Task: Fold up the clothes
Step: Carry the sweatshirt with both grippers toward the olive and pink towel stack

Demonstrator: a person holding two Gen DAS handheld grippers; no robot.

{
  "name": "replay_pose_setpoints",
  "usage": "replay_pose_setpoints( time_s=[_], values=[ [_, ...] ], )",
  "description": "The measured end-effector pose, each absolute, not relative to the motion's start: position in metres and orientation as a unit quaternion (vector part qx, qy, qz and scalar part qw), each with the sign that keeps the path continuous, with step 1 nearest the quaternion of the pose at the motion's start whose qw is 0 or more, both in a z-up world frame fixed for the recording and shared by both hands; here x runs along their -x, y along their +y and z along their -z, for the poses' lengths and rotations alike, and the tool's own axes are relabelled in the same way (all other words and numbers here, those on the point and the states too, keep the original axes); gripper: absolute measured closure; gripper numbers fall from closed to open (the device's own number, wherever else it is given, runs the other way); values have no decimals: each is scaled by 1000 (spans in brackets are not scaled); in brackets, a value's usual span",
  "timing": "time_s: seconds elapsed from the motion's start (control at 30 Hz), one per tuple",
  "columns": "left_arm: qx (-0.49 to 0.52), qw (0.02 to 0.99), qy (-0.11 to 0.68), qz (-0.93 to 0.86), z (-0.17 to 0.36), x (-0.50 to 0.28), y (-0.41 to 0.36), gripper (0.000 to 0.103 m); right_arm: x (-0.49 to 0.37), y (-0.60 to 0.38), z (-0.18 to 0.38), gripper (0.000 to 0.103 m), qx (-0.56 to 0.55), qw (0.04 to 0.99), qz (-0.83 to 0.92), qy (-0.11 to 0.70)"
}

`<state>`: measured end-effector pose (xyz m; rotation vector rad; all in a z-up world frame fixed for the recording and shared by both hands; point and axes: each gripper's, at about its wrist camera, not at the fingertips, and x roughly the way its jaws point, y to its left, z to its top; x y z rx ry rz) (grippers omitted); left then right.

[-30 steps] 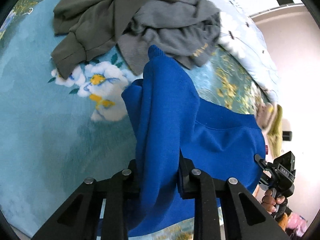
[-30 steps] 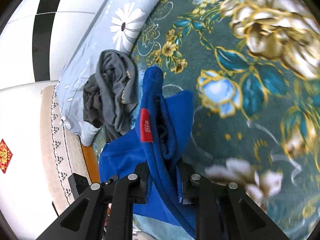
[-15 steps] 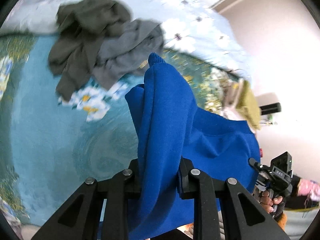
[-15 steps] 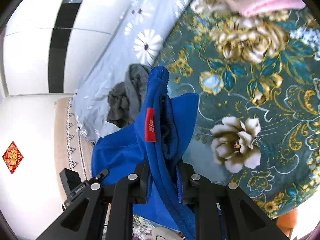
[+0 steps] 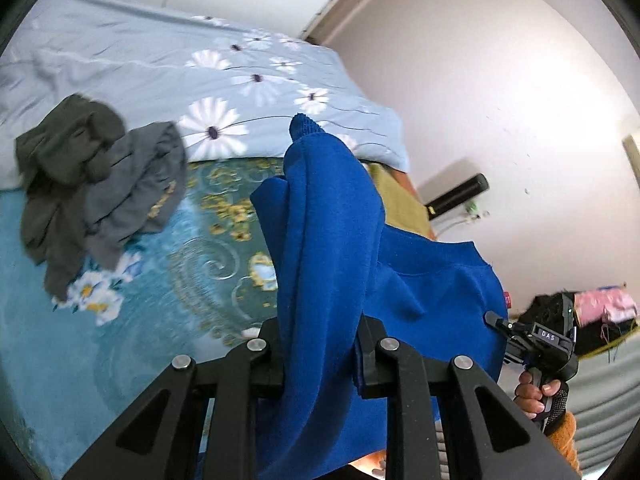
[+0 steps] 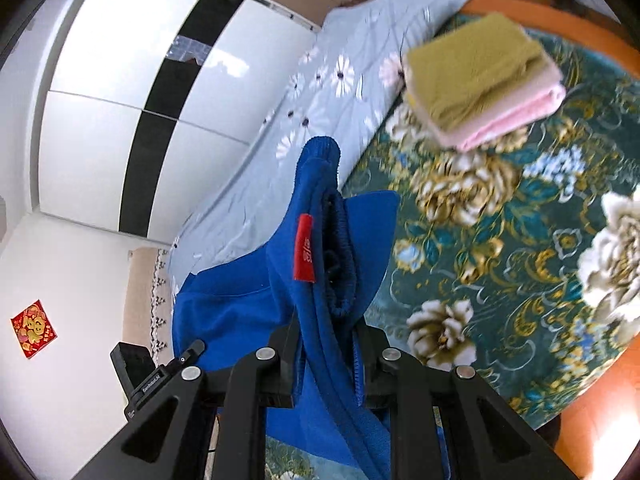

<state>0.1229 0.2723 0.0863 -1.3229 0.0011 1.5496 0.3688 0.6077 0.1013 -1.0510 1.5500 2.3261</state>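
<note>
Blue sweatshirt (image 5: 328, 240) held up over the bed (image 6: 500, 248), left hand-held gripper (image 5: 320, 356) and right hand-held gripper (image 6: 326, 360) each clamped on bunched fabric, garment stretched lengthwise between them, cuff uppermost, open floral bedspread beneath, grey clothes (image 5: 100, 188) and folded stack (image 6: 480, 80) near the bed's far edge.

A home bedroom is showing here: a bed (image 6: 520, 240) is lying under a floral blanket, with a glossy wardrobe (image 6: 140, 100) standing beside the bed.
</note>
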Motion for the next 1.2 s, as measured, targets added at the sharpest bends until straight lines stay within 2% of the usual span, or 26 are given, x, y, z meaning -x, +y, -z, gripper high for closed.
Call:
replay_pose_setpoints(
  time_s=[0.27, 0.63, 1.2],
  values=[
    [542, 556, 16, -630, -99, -148, 320, 81, -398, 646, -114, 83, 324, 98, -780, 527],
    [546, 563, 49, -618, -100, -183, 422, 81, -407, 741, -97, 83, 309, 98, -772, 547],
    [603, 481, 48, -635, -52, -223, 667, 83, -332, 1012, -37, 83, 353, 44, -746, 563]
  ],
)
